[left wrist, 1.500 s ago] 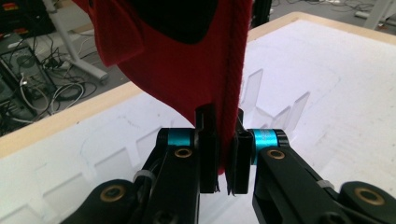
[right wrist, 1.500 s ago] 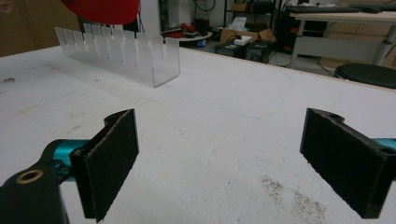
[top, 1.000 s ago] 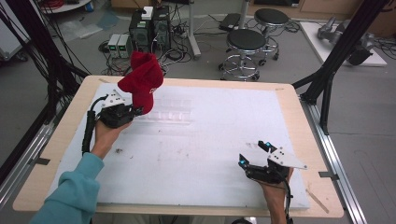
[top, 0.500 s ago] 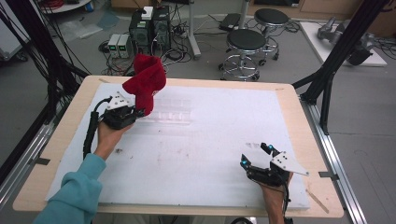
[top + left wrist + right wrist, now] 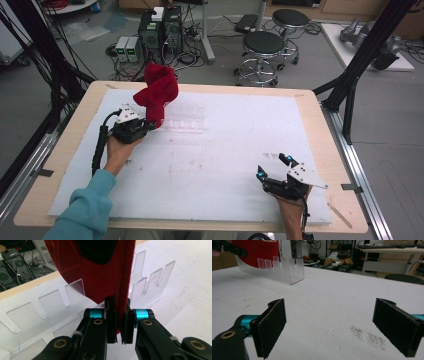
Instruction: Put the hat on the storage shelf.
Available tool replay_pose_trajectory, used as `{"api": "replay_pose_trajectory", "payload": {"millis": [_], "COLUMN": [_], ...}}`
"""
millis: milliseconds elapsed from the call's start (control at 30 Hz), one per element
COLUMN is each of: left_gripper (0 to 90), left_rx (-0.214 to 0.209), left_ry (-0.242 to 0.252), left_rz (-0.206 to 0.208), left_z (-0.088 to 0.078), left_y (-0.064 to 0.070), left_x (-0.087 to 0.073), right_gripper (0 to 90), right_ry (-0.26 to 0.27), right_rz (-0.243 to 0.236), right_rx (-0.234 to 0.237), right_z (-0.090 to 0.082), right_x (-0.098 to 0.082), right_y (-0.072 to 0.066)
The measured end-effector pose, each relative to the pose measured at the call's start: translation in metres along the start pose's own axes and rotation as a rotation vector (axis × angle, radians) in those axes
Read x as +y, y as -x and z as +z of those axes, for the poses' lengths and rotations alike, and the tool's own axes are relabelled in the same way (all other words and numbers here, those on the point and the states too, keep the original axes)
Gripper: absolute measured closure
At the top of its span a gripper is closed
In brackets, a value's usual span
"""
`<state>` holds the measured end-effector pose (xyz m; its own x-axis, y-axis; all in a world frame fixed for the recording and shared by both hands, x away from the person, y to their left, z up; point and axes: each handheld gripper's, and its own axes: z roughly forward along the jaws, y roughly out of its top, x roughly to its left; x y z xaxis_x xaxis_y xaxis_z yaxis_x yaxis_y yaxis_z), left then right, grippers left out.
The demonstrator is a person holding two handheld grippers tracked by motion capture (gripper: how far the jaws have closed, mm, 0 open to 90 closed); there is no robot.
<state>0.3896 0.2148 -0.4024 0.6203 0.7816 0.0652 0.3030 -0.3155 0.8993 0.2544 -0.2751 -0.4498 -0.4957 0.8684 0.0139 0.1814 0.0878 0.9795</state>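
A red fabric cap (image 5: 157, 92) hangs upright above the back left of the white mat. My left gripper (image 5: 145, 125) is shut on its lower edge. In the left gripper view the pads (image 5: 112, 322) pinch the red fabric (image 5: 100, 272) right in front of a clear acrylic slotted rack (image 5: 155, 275). That rack (image 5: 185, 119) stands on the mat just right of the cap. My right gripper (image 5: 273, 167) rests near the front right of the mat, open, with nothing between its jaws (image 5: 332, 325). From there the rack (image 5: 287, 271) and cap (image 5: 257, 250) show far off.
A white mat (image 5: 240, 145) covers the wooden table (image 5: 65, 150). Black frame posts (image 5: 360, 65) rise at the right and left edges. Two stools (image 5: 262, 47) and computer boxes (image 5: 160, 27) stand on the floor beyond the far edge.
The red cap has swung slightly to the right and hangs more twisted. Both hands have stayed nearly in place.
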Motion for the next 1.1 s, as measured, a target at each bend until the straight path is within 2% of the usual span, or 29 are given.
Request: {"api": "replay_pose_trajectory", "payload": {"millis": [167,400,500,700,767,800,867,900,933,1000,1067,1100], "left_gripper": [85.0,84.9,84.8,83.7,66.0,57.7,48.8,48.8,43.5,24.2,17.4,16.9], "left_rx": [0.010,0.010,0.003,-0.007,-0.002,-0.003,-0.005,-0.018,-0.028,-0.036,-0.049,-0.048], "left_ry": [0.002,-0.004,-0.003,-0.009,-0.013,-0.016,-0.018,-0.019,-0.015,-0.005,-0.001,0.010], "left_rz": [-0.019,-0.023,-0.040,-0.061,-0.067,-0.089,-0.091,-0.090,-0.101,-0.124,-0.125,-0.121], "left_z": [-0.001,-0.001,-0.002,-0.002,-0.002,-0.002,-0.003,-0.005,-0.006,-0.009,-0.015,-0.018], "left_y": [0.001,0.001,0.000,-0.002,-0.002,-0.003,-0.004,-0.006,-0.007,-0.010,-0.012,-0.012], "left_x": [-0.010,-0.009,-0.010,-0.011,-0.011,-0.011,-0.011,-0.011,-0.012,-0.012,-0.012,-0.012], "right_gripper": [10.6,10.6,10.6,10.6,10.6,10.6,10.6,10.6,10.6,10.7,10.6,10.6], "right_ry": [0.010,0.030,0.034,0.034,0.036,0.038,0.039,0.039,0.039,0.038,0.045,0.042], "right_rz": [0.011,0.010,0.024,0.024,0.028,0.025,0.025,0.025,0.026,0.027,0.018,0.022], "right_rx": [-0.001,-0.007,-0.007,-0.008,-0.010,-0.012,-0.013,-0.013,-0.014,-0.017,-0.021,-0.021], "right_z": [-0.001,-0.003,-0.003,-0.004,-0.004,-0.004,-0.004,-0.004,-0.004,-0.004,-0.004,-0.004], "right_x": [-0.001,-0.001,-0.002,-0.002,-0.002,-0.002,-0.002,-0.002,-0.002,-0.002,-0.002,-0.002], "right_y": [0.001,0.001,0.001,0.001,0.001,0.001,0.002,0.002,0.001,0.001,0.002,0.001]}}
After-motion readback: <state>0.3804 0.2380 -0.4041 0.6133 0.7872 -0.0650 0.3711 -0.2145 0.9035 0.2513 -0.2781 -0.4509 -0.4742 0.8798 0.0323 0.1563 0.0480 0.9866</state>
